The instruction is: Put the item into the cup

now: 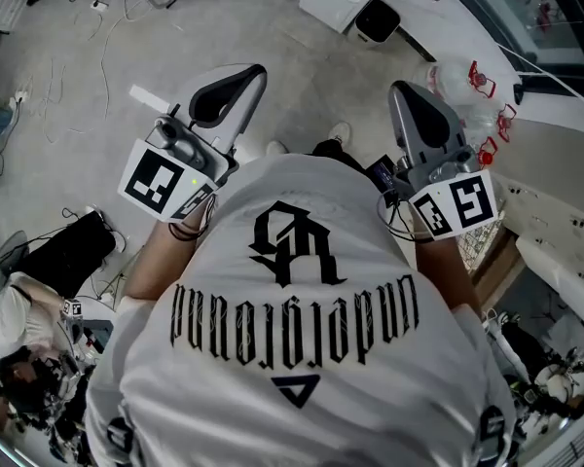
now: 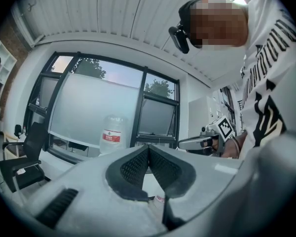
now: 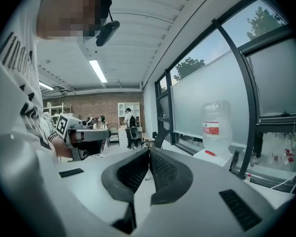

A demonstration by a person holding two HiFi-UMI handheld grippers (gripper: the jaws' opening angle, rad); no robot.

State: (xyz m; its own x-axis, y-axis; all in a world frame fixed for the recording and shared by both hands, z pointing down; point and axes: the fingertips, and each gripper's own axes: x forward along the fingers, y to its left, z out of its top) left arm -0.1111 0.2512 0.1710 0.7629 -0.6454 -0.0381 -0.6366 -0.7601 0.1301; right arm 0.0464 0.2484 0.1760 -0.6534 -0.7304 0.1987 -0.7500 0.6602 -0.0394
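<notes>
- Fingers pressed together, empty, on left gripper (image 2: 148, 149) and right gripper (image 3: 149, 152)
- Both held level at the waist, likely for carrying (only floor (image 1: 78, 115) below)
- Item and cup in no view

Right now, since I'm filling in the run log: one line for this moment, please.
grey left gripper: shut, empty | grey right gripper: shut, empty | cup: not in view | item: not in view
</notes>
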